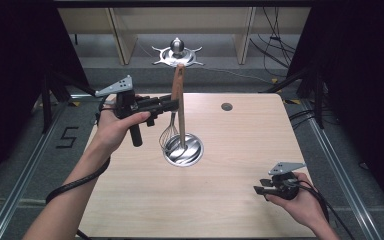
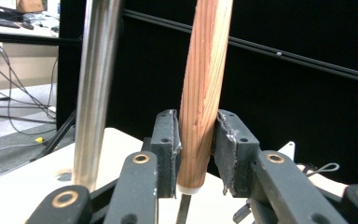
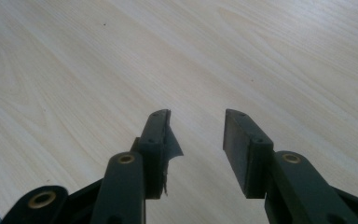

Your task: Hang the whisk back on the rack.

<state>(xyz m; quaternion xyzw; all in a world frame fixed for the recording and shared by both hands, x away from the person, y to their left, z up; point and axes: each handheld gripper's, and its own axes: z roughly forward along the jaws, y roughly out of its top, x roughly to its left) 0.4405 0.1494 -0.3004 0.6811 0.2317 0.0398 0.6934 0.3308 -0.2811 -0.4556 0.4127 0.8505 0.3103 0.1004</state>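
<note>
Item one, whisk (image 1: 179,107): wooden handle upright, wire head down inside a round steel bowl (image 1: 194,152) near the middle of the counter (image 1: 230,200); the handle stands almost vertical because the head rests on the bowl floor and the upper shaft is bracketed, so the tool cannot topple. Item two, left gripper (image 1: 172,104): held level at handle height, approaching from the left side of the high view, jaws set either side of the wooden shaft; in the left gripper view the handle (image 2: 204,93) leans against one pad while a sliver of gap shows at the other, so the grasp reads as slackened rather than clenched, the whisk apparently being let go to stand in the bowl. Item three, steel rod (image 2: 95,88): a bright vertical bar just beside the handle in the left gripper view; what it is cannot be told. Item four, right gripper (image 1: 258,190): parked low over the near right part of the counter, well apart from the bowl, jaws parted with nothing between them and bare wood beyond, evidently kept out of the way while the other hand works. Item five, a metal stand (image 1: 178,52) on the floor beyond the far edge, uninvolved
</note>
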